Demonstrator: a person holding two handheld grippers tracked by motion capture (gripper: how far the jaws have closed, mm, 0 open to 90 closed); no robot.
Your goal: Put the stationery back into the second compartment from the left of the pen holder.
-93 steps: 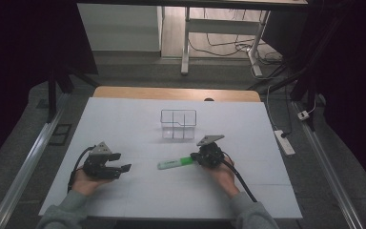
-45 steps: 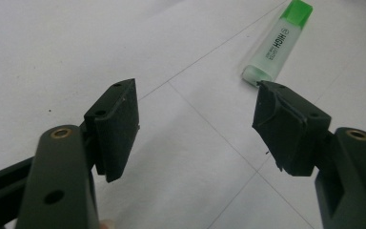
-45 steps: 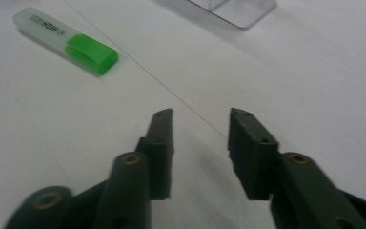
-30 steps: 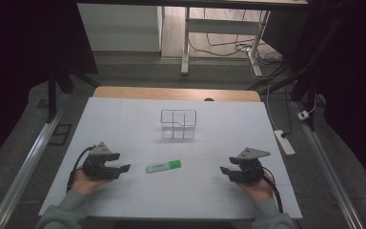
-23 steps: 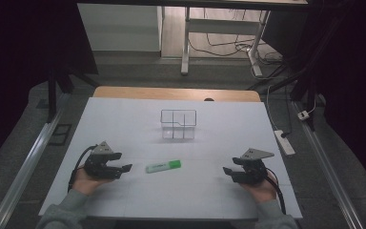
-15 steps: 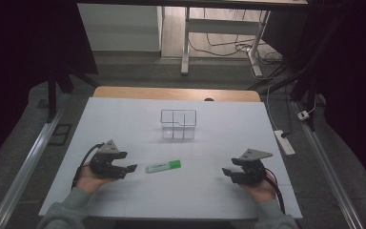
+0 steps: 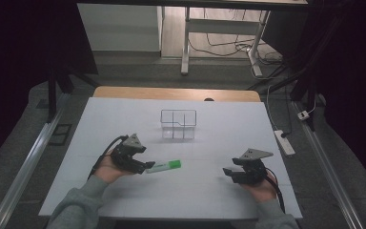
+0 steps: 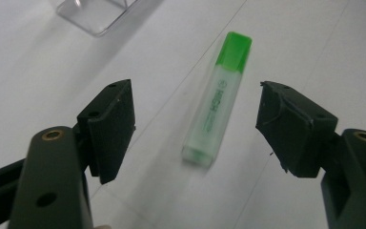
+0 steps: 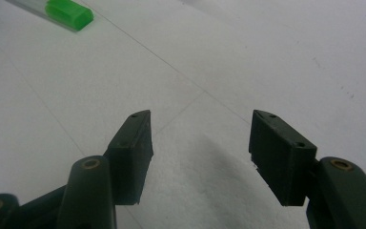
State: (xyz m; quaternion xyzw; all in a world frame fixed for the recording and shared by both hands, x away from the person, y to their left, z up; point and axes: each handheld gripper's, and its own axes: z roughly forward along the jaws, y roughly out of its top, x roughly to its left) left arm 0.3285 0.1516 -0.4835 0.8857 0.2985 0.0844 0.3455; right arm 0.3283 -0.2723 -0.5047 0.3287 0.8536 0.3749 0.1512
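Note:
A green highlighter (image 7: 164, 166) with a bright green cap lies flat on the white table, its pale end toward my left gripper (image 7: 147, 167). That gripper stands open just left of the pen. In the left gripper view the highlighter (image 8: 217, 100) lies ahead of the wide jaws of the left gripper (image 8: 198, 114), its near end about level with their tips and untouched by them. My right gripper (image 7: 227, 172) rests at the table's right front, open and holding nothing. In the right gripper view, the right gripper (image 9: 200, 126) has bare table between its jaws, and the highlighter's cap (image 9: 69, 13) shows at the top left.
A clear plastic organiser (image 7: 178, 124) with compartments stands behind the highlighter, its corner (image 8: 97, 14) visible in the left gripper view. A power strip (image 7: 283, 141) lies on the floor right of the white table (image 7: 219, 129). A wooden strip edges the table's far side.
My left gripper has moved right toward the highlighter and now sits at its pale end. The right gripper has stayed where it was. The highlighter has not moved.

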